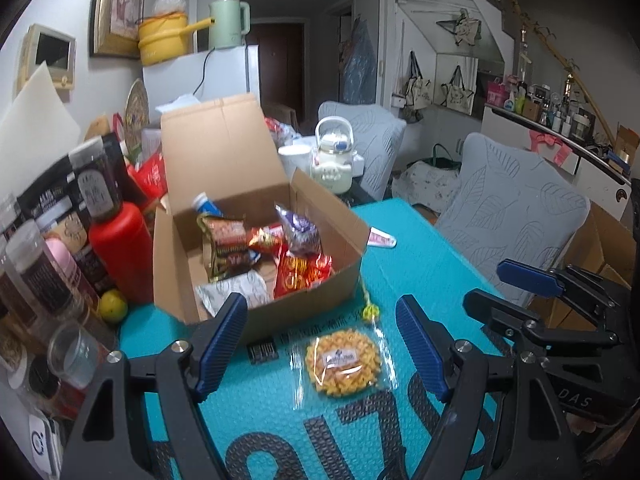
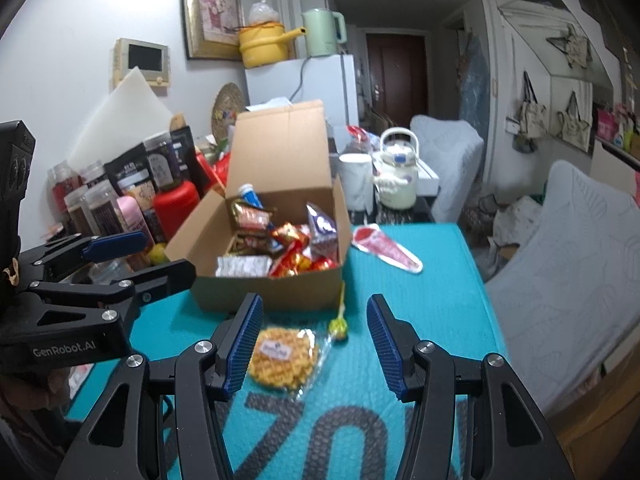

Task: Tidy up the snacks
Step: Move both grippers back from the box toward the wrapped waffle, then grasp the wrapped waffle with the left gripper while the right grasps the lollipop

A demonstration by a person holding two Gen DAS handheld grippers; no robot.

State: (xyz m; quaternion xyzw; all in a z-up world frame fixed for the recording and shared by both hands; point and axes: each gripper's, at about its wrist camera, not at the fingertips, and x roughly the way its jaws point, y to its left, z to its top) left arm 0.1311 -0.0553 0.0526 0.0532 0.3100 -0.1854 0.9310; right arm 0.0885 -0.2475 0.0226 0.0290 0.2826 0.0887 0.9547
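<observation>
- Left gripper (image 1: pixel 322 344): blue-padded fingers (image 1: pixel 218 344) were spread wide, holding nothing, hovering above the teal mat (image 1: pixel 420 264).
- Right gripper (image 2: pixel 316 344): fingers (image 2: pixel 240 344) likewise spread apart and empty, above the same mat. In the left wrist view it appeared to the right of the left gripper (image 1: pixel 532 300); in the right wrist view the left gripper showed at the left edge (image 2: pixel 132 256).
- Wrapped waffle snack (image 1: pixel 343 362): lay flat on the mat in clear plastic, in front of the cardboard box (image 1: pixel 256 280), in line with the gap between the left fingers, touching neither. In the right wrist view it sat just beside the left-hand finger of the right gripper (image 2: pixel 283 358); contact could not be determined.
- Lollipop (image 1: pixel 370 311): lay on the mat just beside the waffle snack, its stick pointing toward the near right corner of the box.
- Cardboard box: stood open on the mat, lid flap upright at the back. It held assorted snack packets (image 1: pixel 288 252), red, purple, silver and brown.
- Red-and-white packet (image 1: pixel 380 238): lay on the mat to the right of the box, apart from it.
- Red bottle (image 1: pixel 118 248), jars (image 1: pixel 36 264) and a yellow-green fruit (image 1: pixel 113 305): crowded to the left of the box.
- White kettle (image 1: pixel 334 160) and white cup (image 1: pixel 294 158): stood behind the box to its right.
</observation>
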